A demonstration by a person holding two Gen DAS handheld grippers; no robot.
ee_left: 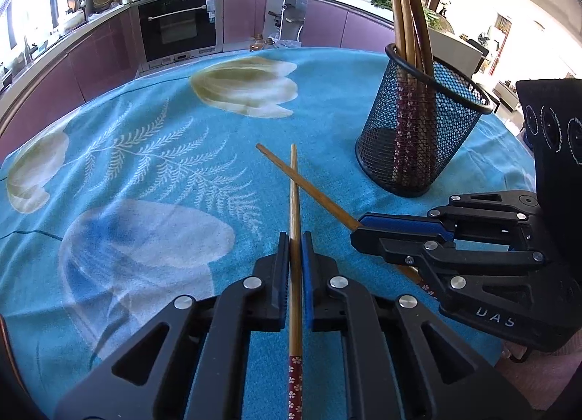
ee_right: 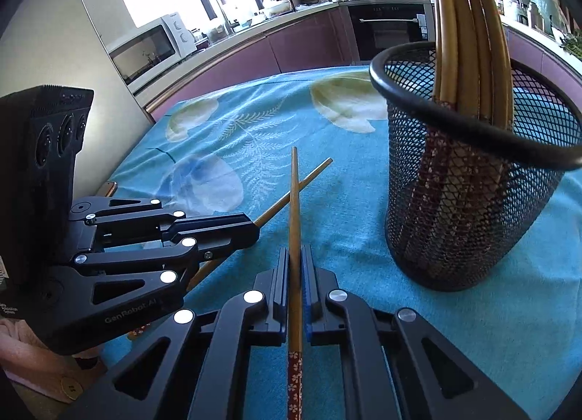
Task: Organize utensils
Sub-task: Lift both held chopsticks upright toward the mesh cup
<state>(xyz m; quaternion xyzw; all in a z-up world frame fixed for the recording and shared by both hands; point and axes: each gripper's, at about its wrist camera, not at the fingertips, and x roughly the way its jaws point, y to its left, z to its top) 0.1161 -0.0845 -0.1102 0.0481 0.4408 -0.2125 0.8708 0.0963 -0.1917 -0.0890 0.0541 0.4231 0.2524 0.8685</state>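
Note:
Near the table's front edge my left gripper [ee_left: 295,238] is shut on a wooden chopstick [ee_left: 293,162] with a red flowered handle end; its thin end points away from me. My right gripper [ee_left: 358,229] comes in from the right, shut on a second chopstick [ee_left: 327,202] that crosses the first. In the right wrist view the right gripper [ee_right: 295,251] clamps its chopstick [ee_right: 294,216], and the left gripper [ee_right: 252,229] holds the other chopstick [ee_right: 313,174]. A black mesh holder [ee_left: 418,136] [ee_right: 473,202] stands upright to the right, with several chopsticks in it.
A blue flowered cloth [ee_left: 145,165] [ee_right: 345,220] covers the table. Beyond its far edge run purple kitchen cabinets, an oven [ee_left: 178,23] and a microwave [ee_right: 145,49]. A small flat object [ee_right: 109,187] lies at the table's left edge.

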